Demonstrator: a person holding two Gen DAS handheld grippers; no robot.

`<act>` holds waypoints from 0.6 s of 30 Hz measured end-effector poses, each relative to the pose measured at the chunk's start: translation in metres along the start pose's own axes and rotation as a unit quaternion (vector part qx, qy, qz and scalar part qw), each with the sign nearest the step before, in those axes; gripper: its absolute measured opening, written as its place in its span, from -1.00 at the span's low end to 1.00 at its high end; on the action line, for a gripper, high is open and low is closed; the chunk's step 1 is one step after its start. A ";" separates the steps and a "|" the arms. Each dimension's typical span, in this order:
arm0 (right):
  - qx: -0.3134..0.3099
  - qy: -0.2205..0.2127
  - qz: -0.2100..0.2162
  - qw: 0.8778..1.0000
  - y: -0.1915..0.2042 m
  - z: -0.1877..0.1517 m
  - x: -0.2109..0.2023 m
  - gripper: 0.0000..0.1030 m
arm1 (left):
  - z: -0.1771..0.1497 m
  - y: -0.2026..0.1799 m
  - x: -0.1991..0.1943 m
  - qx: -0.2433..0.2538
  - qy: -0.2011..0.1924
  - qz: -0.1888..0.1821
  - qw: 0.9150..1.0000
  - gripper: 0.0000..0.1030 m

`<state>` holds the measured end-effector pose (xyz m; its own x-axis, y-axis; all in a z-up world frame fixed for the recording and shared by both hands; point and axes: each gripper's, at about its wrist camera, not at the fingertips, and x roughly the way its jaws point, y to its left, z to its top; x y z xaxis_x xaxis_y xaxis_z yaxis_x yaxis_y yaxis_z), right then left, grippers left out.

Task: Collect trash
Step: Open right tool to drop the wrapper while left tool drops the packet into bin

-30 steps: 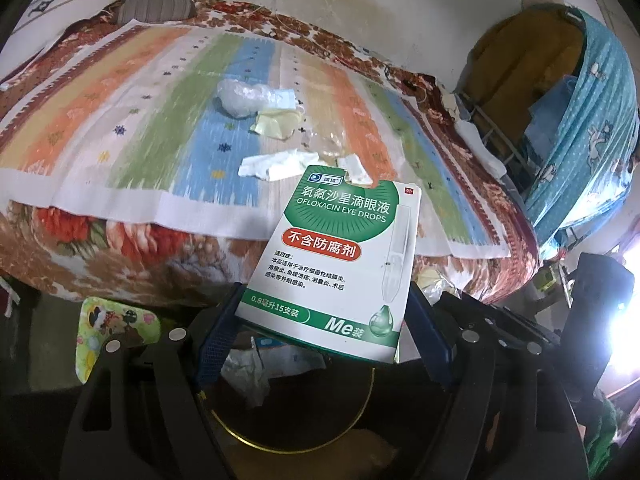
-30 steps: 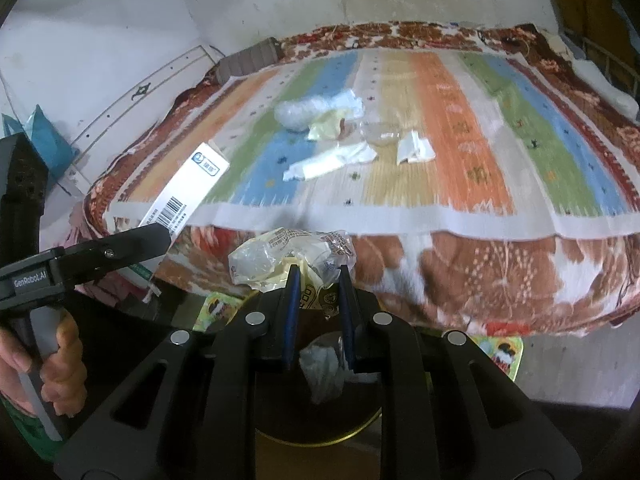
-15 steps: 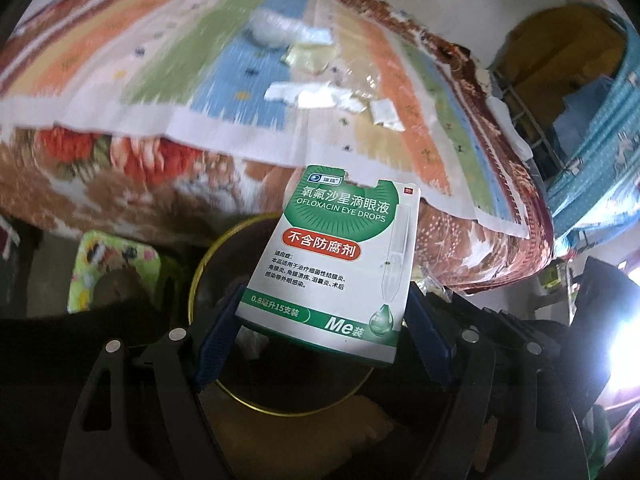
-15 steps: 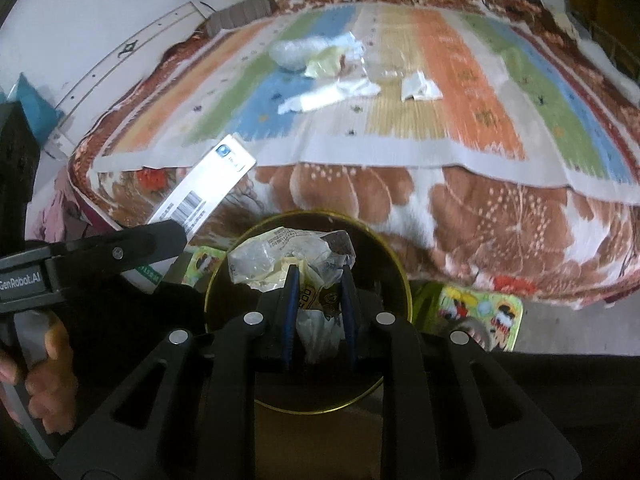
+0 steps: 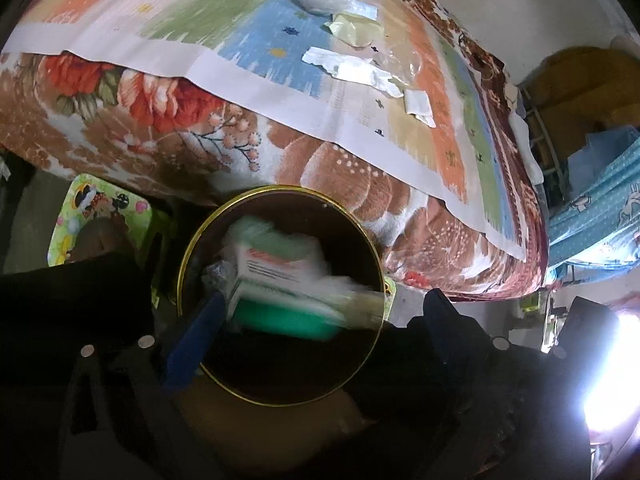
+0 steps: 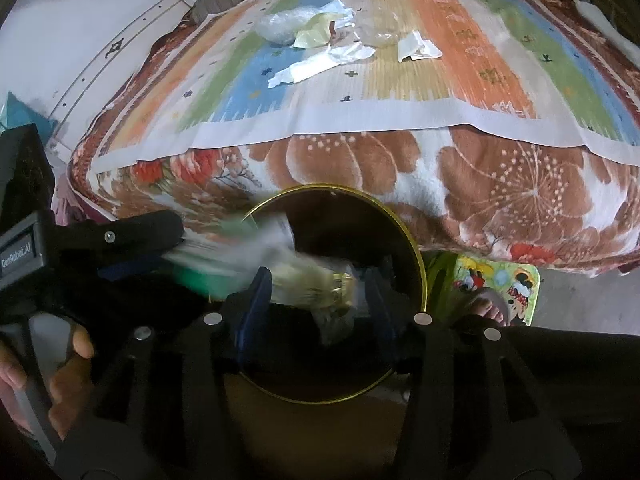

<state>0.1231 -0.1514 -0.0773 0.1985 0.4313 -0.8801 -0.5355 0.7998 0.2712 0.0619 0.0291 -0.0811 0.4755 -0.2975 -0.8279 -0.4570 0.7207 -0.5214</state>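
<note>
Beside the striped bedspread (image 5: 256, 36), a round gold-rimmed dark bin (image 5: 188, 256) sits directly under both grippers. Left gripper (image 5: 320, 320) is opening, the green-and-white eye-drop box (image 5: 280, 272) dropping clear; right gripper (image 6: 316, 304) is opening around the crumpled clear plastic wrapper (image 6: 332, 292), which is blurred above the bin's mouth.

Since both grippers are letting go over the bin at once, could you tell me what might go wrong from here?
1. The eye drops box, blurred as the left gripper opens, sits near the bin's gold rim; it may catch there.
2. The crumpled wrapper is between the opening right gripper's pads and could cling to one.
3. Torn paper and a plastic bag remain on the bed.
</note>
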 end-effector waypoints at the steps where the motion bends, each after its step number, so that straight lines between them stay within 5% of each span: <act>1: 0.000 0.000 0.001 1.000 0.001 0.000 0.000 -0.03 | 0.000 -0.002 -0.003 0.005 -0.008 0.004 1.000 0.88; 15: -0.014 -0.025 0.007 1.000 0.000 0.026 -0.009 0.30 | 0.029 -0.002 -0.030 0.030 -0.091 0.084 0.992 0.89; 18: -0.024 -0.042 0.003 0.999 0.000 0.038 -0.016 0.51 | 0.038 -0.007 -0.036 0.039 -0.104 0.089 0.990 0.89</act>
<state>0.1512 -0.1418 -0.0482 0.2620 0.4701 -0.8428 -0.5750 0.7775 0.2549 0.0760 0.0586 -0.0400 0.5415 -0.0326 -0.8401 -0.4908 0.7991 -0.3473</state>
